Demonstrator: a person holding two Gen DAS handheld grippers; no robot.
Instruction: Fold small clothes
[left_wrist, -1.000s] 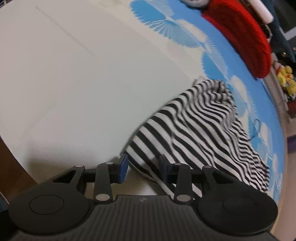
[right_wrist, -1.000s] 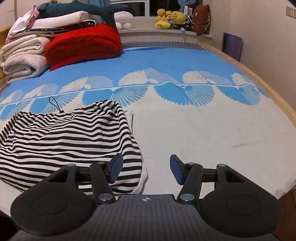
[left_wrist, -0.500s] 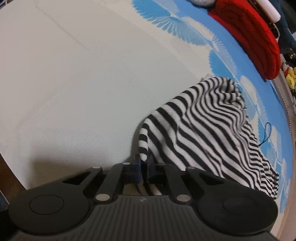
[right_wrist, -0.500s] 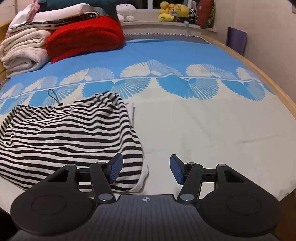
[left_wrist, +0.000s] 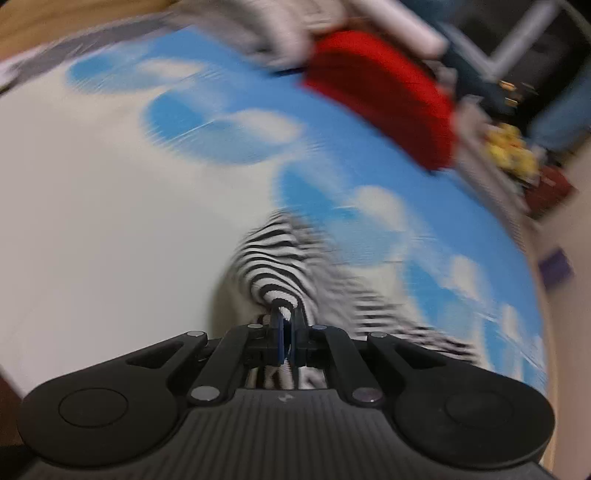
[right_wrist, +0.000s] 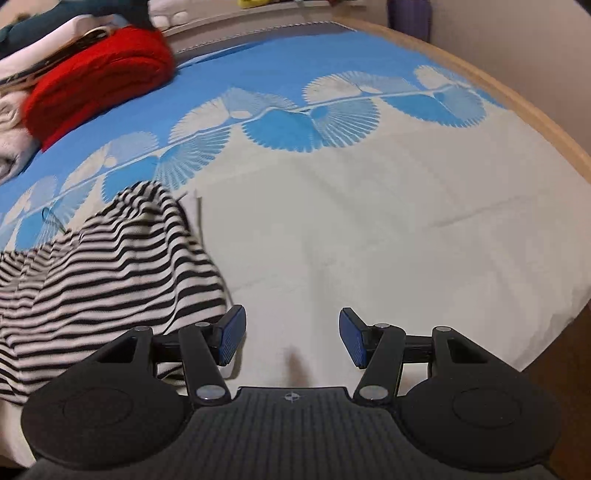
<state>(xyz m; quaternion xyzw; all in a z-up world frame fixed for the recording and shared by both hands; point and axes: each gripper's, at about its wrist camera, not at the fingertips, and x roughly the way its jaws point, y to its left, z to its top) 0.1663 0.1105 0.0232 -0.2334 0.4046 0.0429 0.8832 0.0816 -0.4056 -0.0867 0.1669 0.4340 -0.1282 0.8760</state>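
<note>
We see a bed (right_wrist: 388, 236) spread with a sheet (right_wrist: 280, 77) that is blue at the far end, cream nearer us, with fan-shaped motifs along the border. A folded red knit blanket (right_wrist: 99, 85) lies at the far end beside stacked pale linens (right_wrist: 11, 158). Yellow plush toys (left_wrist: 511, 153) sit blurred beyond.

My left camera looks steeply down along its fingers, close over the striped garment (left_wrist: 280, 258), its picture blurred. My right camera sits low, facing across the bed (right_wrist: 369, 229). Both share the garment and the red blanket (right_wrist: 99, 85).
</note>
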